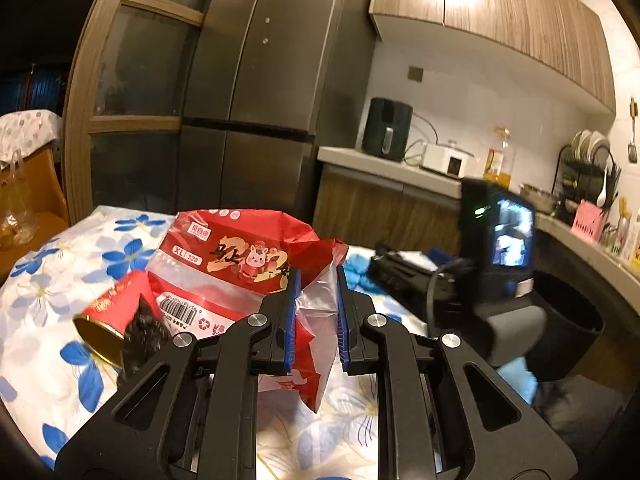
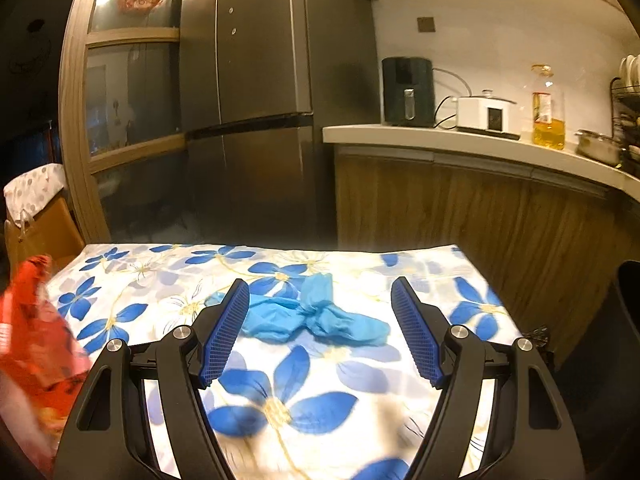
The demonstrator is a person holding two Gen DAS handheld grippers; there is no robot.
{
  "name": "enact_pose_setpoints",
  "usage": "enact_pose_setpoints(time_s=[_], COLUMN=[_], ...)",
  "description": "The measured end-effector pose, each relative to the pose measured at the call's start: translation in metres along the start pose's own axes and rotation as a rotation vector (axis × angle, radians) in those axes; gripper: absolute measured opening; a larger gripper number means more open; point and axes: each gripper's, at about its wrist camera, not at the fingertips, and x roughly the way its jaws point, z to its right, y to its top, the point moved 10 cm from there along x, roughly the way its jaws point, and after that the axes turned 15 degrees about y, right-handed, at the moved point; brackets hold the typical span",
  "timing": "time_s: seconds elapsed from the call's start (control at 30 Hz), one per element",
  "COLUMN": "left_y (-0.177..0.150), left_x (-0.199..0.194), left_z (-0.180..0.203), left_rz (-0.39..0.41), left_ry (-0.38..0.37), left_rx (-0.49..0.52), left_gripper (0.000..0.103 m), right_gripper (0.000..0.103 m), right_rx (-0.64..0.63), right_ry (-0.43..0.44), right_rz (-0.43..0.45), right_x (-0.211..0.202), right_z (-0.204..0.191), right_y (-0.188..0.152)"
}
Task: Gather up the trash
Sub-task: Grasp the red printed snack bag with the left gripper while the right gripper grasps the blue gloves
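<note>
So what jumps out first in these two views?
The red bag, pinched in the left gripper above the floral tablecloth. Next, the blue gloves crumpled on the cloth, straight ahead of the open right gripper.

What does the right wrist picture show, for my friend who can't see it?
The right tool is open above a table with a blue-flower tablecloth, and a crumpled blue plastic glove lies between its fingers further ahead. A red bag blurs in at the left edge. Behind are a dark fridge and a kitchen counter.
</note>
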Motion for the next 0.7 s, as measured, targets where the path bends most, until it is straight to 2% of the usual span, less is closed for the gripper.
enact_pose_setpoints(time_s=[0.17,0.37,0.53,0.6,0.7], left_y=[0.007,0.008,0.010,0.010,0.010], left_x=[0.003,0.007,0.009,0.008,0.009], left_z=[-0.009,-0.015,-0.017,-0.019,-0.019], left_rz=[0.008,0.003,0.005,0.003,0.002], left_ry=[0.002,0.002,0.009,0.010,0.014], left_rx=[-0.022,-0.041,-0.041,-0.046,-0.044], left_gripper=[0.015,0.015,0.015,0.015,0.015], right_gripper=[0.069,0.063,0.046,0.031,0.017], right_rx=[0.012,0.046,0.070,0.073,0.057], right_ry=[0.001,-0.028,-0.034,-0.040,-0.047], right_rz=[-0.091,-0.130,-0.225,-0.249,-0.279], right_x=[0.031,0.052,0.072,0.077,0.081], right_z=[0.002,0.014,0.021,0.023,0.021], right_y=[-0.005,-0.007,-0.026,-0.031,-0.036])
